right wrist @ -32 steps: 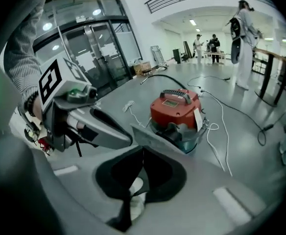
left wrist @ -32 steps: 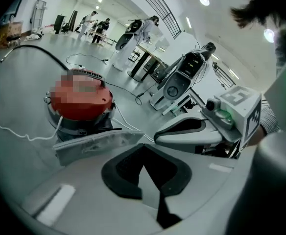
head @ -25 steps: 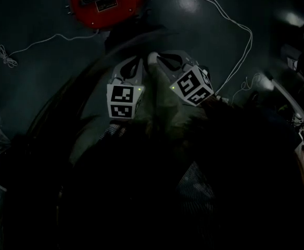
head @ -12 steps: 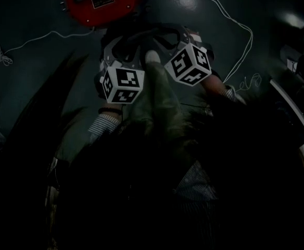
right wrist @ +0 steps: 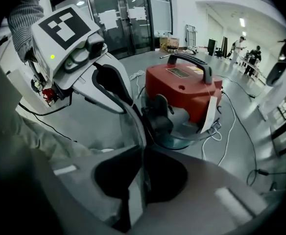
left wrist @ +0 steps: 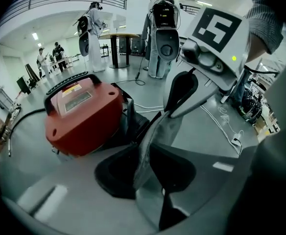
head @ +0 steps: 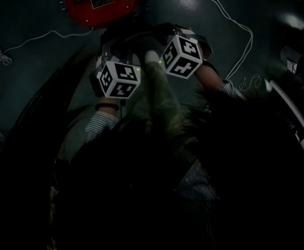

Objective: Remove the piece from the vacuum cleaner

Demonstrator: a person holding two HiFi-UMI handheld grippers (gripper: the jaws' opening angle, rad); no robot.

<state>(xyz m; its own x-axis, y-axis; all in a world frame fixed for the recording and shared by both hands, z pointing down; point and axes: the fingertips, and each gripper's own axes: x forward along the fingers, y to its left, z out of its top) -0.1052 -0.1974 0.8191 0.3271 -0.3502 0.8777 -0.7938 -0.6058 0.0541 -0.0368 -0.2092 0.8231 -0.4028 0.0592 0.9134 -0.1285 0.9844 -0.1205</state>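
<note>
Grey cloth piece (left wrist: 155, 136) is just in front of the red vacuum cleaner (left wrist: 82, 114), off the floor (left wrist: 216, 131) and stretched as a strip between the two grippers. Its long axis runs gripper to gripper, roughly across the vacuum cleaner's front end. Can't tell whether its far edge is attached to the machine or already free; that spot is hidden behind the cloth and the dark parts next to it.

Left gripper (left wrist: 145, 143): jaws closing, cloth between them, no gap visible on either side of it, so it looks pinched at the lower end.

Right gripper (right wrist: 140, 153): jaws closing too, narrower than the left, and clamped on the other end of the same strip. In its own view the cloth (right wrist: 133, 131) runs straight from its jaws up to the left gripper.

The two grippers sit close together, tips facing each other, both near the vacuum cleaner and neither clearly nearer. The vacuum cleaner lies ahead of and below both, with a clear bowl (right wrist: 187, 133) at the end facing them.

My read: the pull has to go back towards the person, away from the red body, with both ends moving together so the strip doesn't skew. If only one gripper bites, the cloth would likely slip out of the other.
</note>
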